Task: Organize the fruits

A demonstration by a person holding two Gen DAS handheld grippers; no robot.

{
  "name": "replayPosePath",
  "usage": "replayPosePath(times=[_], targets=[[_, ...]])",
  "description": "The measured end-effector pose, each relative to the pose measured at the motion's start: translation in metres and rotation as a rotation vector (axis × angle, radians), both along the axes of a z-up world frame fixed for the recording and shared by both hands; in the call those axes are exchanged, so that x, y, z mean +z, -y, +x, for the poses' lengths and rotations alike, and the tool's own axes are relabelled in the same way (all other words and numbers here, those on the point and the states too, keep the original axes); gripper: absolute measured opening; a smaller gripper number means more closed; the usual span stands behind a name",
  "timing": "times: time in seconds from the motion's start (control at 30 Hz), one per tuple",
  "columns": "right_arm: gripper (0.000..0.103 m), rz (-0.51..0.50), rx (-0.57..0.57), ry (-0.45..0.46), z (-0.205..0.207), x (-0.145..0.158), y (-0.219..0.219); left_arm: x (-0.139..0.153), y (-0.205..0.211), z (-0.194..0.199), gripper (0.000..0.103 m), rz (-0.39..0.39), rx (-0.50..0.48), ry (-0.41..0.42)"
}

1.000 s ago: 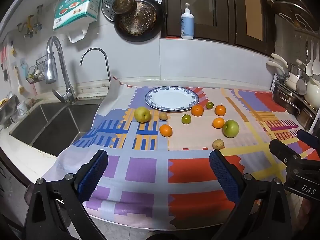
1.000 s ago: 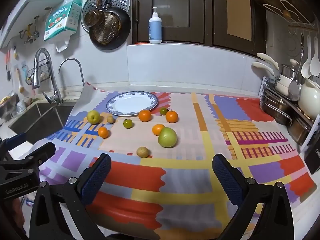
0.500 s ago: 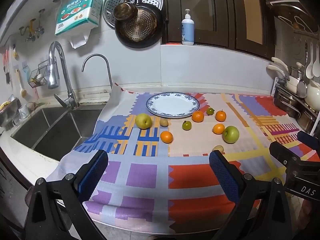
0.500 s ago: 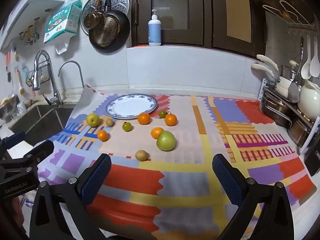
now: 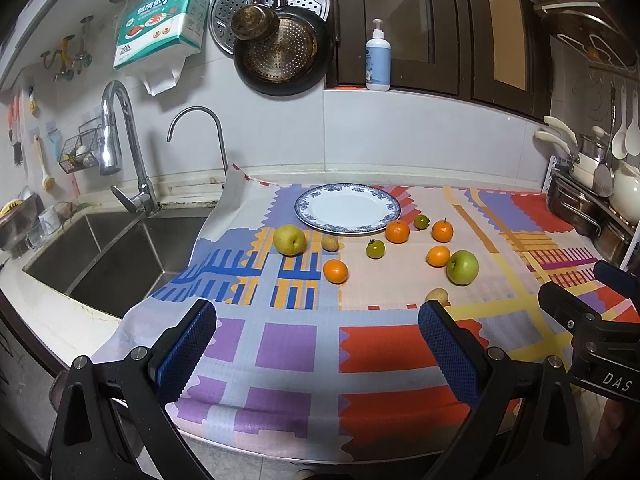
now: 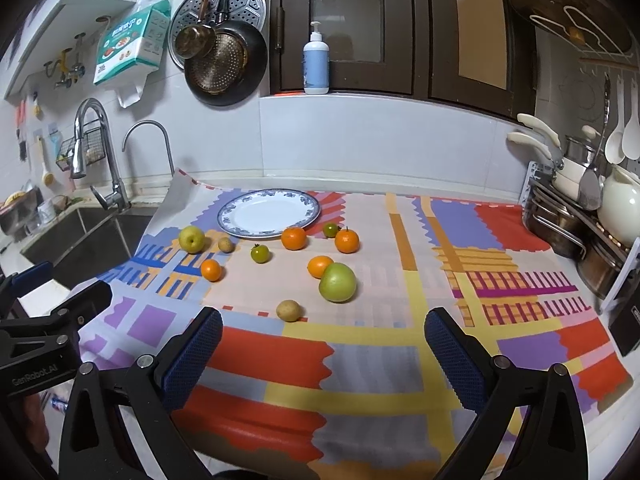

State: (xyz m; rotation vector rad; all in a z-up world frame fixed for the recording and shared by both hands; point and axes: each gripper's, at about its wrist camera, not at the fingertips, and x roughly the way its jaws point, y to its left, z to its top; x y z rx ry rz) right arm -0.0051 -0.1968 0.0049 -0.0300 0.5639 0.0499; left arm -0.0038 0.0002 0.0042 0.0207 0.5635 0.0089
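Observation:
An empty blue-rimmed white plate point(image 5: 347, 194) point(image 6: 269, 200) sits at the back of the patterned mat. In front of it lie a yellow pear point(image 5: 289, 239) point(image 6: 191, 239), a green apple point(image 5: 463, 267) point(image 6: 337, 282), several oranges such as one point(image 5: 335, 271) point(image 6: 211, 270), two small green tomatoes point(image 5: 375, 249) point(image 6: 260, 253), and two small brown fruits point(image 5: 437, 295) point(image 6: 288, 310). My left gripper point(image 5: 316, 350) is open and empty above the mat's front edge. My right gripper point(image 6: 322, 354) is open and empty too, to its right.
A steel sink point(image 5: 100, 256) with tall faucet point(image 5: 120, 148) lies left of the mat. Pots and a dish rack point(image 6: 576, 224) stand at the right edge. Pans point(image 5: 280, 40) hang on the back wall. A soap bottle point(image 6: 316, 64) stands on the ledge.
Both grippers have risen and pulled back slightly, so the fruits and plate sit lower in view. Nothing on the mat has moved; both stay open.

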Motion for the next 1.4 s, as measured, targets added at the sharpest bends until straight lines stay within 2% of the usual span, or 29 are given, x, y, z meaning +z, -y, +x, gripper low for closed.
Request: replayPosePath(times=[1.4], targets=[[0.102, -0.003, 0.008, 0.000, -0.0006, 0.0009, -0.0023, 0.0024, -0.0035, -0.0066, 0.103, 0.000, 0.005, 0.003]])
